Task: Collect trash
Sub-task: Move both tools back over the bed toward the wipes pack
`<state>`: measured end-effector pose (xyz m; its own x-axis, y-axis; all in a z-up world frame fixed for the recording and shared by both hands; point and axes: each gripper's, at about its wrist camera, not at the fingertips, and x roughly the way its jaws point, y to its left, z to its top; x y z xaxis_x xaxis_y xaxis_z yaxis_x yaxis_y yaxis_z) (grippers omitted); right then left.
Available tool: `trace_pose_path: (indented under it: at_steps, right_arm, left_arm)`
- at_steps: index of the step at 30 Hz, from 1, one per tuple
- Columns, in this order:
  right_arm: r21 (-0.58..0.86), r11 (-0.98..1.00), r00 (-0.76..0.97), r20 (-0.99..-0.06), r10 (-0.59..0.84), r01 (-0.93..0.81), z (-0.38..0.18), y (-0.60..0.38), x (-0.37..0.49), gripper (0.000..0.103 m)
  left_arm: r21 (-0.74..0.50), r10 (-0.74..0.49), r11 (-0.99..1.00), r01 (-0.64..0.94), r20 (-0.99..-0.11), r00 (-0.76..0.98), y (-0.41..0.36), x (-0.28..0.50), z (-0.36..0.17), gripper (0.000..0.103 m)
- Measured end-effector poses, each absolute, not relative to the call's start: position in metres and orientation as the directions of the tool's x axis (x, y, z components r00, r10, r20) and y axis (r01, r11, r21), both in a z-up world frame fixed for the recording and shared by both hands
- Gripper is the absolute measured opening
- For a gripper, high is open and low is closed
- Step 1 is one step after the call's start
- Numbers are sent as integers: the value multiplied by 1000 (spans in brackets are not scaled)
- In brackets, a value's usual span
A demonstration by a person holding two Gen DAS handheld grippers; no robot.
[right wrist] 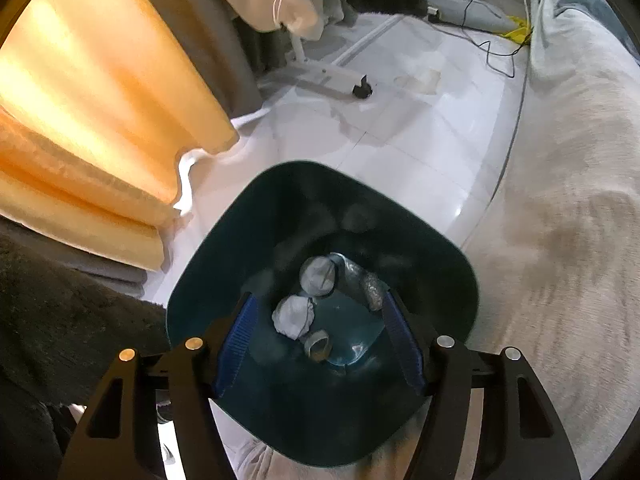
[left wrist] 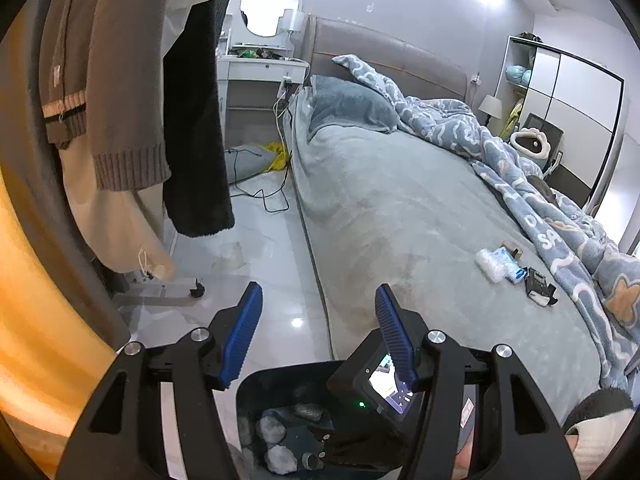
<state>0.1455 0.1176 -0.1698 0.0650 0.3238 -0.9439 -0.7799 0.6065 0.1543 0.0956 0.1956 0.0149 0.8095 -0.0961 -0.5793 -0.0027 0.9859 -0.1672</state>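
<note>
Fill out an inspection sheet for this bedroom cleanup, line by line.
Surface: grey bed, sheet mostly bare; white tile floor.
Job's things: dark bin on the floor, holding crumpled tissue wads; wrappers on the bed.
Clutter: rumpled blue duvet; yellow item on the floor by the bed.
Grippers: left claw open, empty; right claw open over the bin, empty.
Cables: black cable trailing across the floor.
Surroundings: hanging clothes, orange curtain, wardrobe.
</note>
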Motion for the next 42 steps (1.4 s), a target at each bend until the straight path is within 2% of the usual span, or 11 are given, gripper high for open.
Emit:
trace_pose_path:
  at_steps: [18,25,29,33,37,42]
  right_arm:
    - [135,659,253,-852,459,-740,-86,50,160,69]
    - [85,702,346,-824,448,-707,-65,9,171,70]
    - [71,734,383,-817,431,-675,-60,-20,179,70]
    - [58,772,426,-806,410,-633,-55,-51,187,70]
    - [-18,799,503,-785,361,-601,-47,-82,188,74]
    - [-72,807,562,-754,340,-586,-39,-117,192,84]
  left_arm:
    - [-166,-137,985,52,-555,821,138,116,26,61]
    - [-192,-159,980,58,-568,807,122,128,21,61]
    - [-195,-153,979,53,-544,825,118,131,26,63]
    - [-169,-127,985,40,-544,830,113,139,28,64]
    - [-201,-145,979,35,-565,812,106,152,23,65]
    - [-174,-154,983,62,-592,791,82,167,16,69]
